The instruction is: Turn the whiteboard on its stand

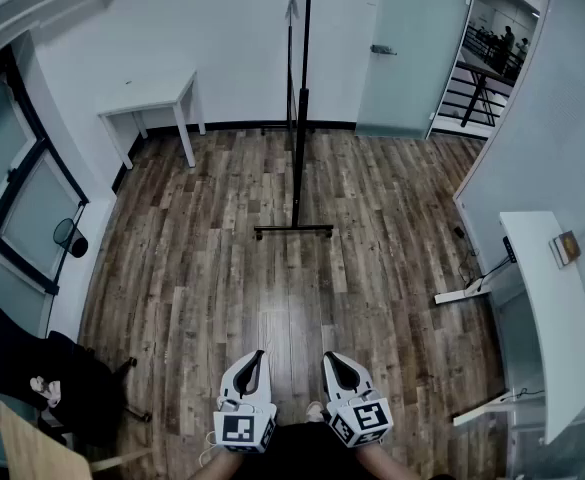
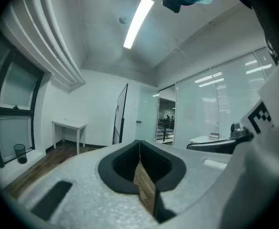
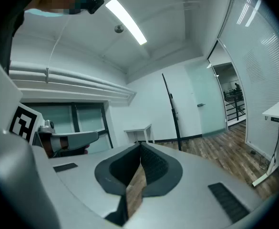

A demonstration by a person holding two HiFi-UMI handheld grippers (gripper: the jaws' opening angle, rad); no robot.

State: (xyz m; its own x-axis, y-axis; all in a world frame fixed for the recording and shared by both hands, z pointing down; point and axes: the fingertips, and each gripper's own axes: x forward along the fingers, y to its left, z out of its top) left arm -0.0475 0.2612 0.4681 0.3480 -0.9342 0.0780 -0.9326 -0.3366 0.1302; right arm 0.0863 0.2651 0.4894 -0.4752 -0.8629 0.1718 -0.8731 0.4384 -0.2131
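Well, the whiteboard [image 1: 302,98] stands edge-on at twelve o'clock, wood floor [image 1: 272,288] between us, a small table [image 1: 157,103] at eleven. My left tongs [image 1: 257,356] and right tongs [image 1: 330,358] are both closed, empty.

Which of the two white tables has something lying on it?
The long desk at the right; a small brownish object sits near its far end.

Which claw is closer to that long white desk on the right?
Right. The right claw has the white desk off to its right, apart from it; the left claw sits farther away, on the other side.
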